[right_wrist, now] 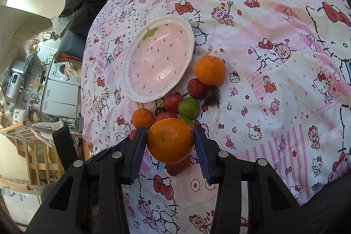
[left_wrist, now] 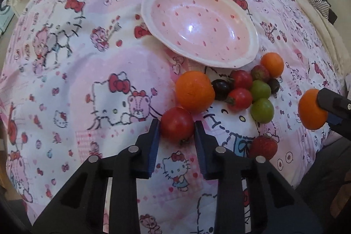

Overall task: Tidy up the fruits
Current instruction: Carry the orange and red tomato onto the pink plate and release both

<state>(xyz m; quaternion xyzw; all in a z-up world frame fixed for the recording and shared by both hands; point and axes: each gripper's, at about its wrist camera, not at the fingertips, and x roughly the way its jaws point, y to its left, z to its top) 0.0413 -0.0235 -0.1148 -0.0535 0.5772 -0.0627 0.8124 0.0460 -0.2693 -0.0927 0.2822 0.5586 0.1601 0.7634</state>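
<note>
Left claw (left_wrist: pixel 176 125): black, angular frame with blue ribbed pads, clenched on a smooth, glossy red tomato (left_wrist: pixel 177 124) that is pressed from both sides. Right claw (right_wrist: pixel 170 139): same build, clenched on a round orange (right_wrist: pixel 170 140) with a dimpled, matte rind, held clear of the cloth.

Landmark: the strawberry bowl (left_wrist: pixel 252 36), an oval, glazed dish with a white rim, a pink interior dotted with red seed marks and a green leaf painted at one end; nothing is seen inside it.

The gripped tomato is seen on the claw side of the bowl, touching a larger orange (left_wrist: pixel 194 91) that lies between it and the bowl's rim. Just beside the bowl a tight cluster is found: two small red tomatoes (left_wrist: pixel 241 80), two smooth green plums (left_wrist: pixel 261 89), two dark, shiny grapes (left_wrist: pixel 221 87), a rough-skinned strawberry (left_wrist: pixel 260 73) and a small orange (left_wrist: pixel 272 64) nearest the rim. A second strawberry (left_wrist: pixel 263 146) lies apart from the cluster, farther from the bowl.

Surface: a soft, slightly creased cotton sheet (left_wrist: pixel 87 69), pink and white patchwork printed with cartoon cats, bears and red bows; whether a bed or a tabletop is beneath cannot be told.

Room, in the right wrist view, beyond the bowl: dark clothing heaped at the sheet's edge, grey appliances (right_wrist: pixel 59 85) and a pale wooden rack (right_wrist: pixel 33 159).
</note>
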